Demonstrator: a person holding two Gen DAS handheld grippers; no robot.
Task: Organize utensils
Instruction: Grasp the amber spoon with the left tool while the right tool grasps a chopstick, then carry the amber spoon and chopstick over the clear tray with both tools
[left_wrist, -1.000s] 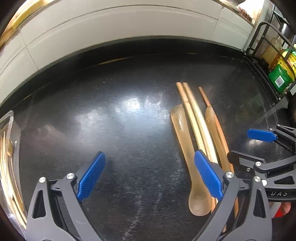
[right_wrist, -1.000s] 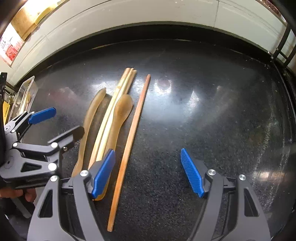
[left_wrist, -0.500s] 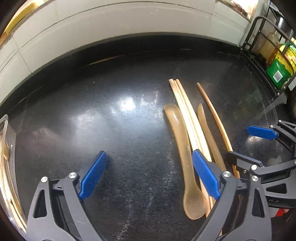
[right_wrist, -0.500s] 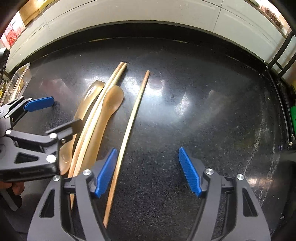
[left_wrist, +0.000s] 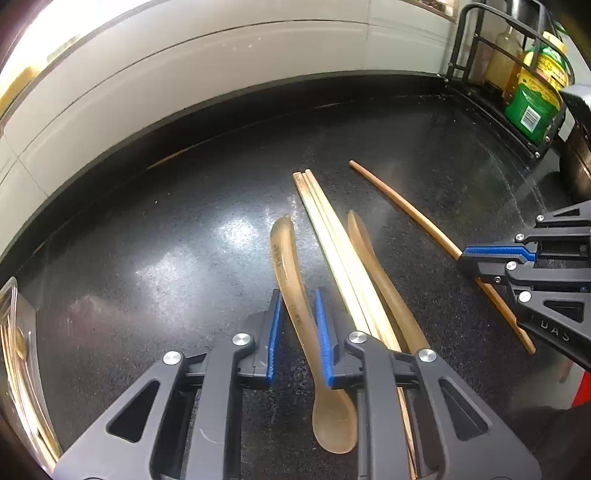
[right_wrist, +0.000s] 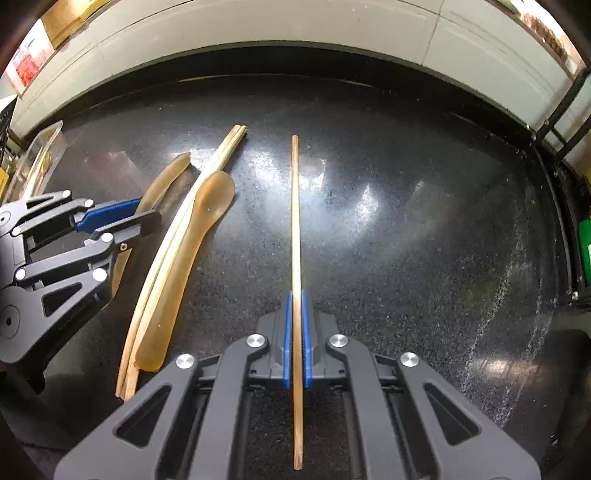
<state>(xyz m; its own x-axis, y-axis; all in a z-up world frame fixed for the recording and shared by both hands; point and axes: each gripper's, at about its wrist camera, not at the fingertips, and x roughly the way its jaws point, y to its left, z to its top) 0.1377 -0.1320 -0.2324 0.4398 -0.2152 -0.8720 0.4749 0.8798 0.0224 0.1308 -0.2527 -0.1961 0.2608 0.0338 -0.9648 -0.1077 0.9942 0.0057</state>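
— Utensils on the black counter (left_wrist: 155, 236)?
— Five pieces lying lengthwise, side by side. Translucent amber spoon (left_wrist: 295, 306) on the left, bowl end nearest the camera. Next to it a pale pair of chopsticks (left_wrist: 332, 236), touching each other. Against those, a second amber spoon (right_wrist: 192, 258), bowl pointing toward the wall. Off to the right, apart from the rest, a single darker brown chopstick (right_wrist: 295, 221).

— Pose of the left gripper (left_wrist: 297, 332)?
— Tilted steeply down at the counter, blue pads straddling the handle of the first spoon. Closing at this moment; left pad (left_wrist: 274, 332) seems just clear of the handle, right pad at or very near its edge. Firm squeeze not visible yet. Bowl of the spoon sticks out behind the pads, toward the camera.

— And the right gripper (right_wrist: 295, 332)?
— Also pointing steeply down. Clamped tight on the single brown chopstick, which runs straight between the pads, most of its length ahead of them, a shorter stretch behind.

— Anything at the edges?
— Clear tray (left_wrist: 14, 354) far left with a few utensils inside. Wire rack (left_wrist: 517, 74) with bottles at the far right.
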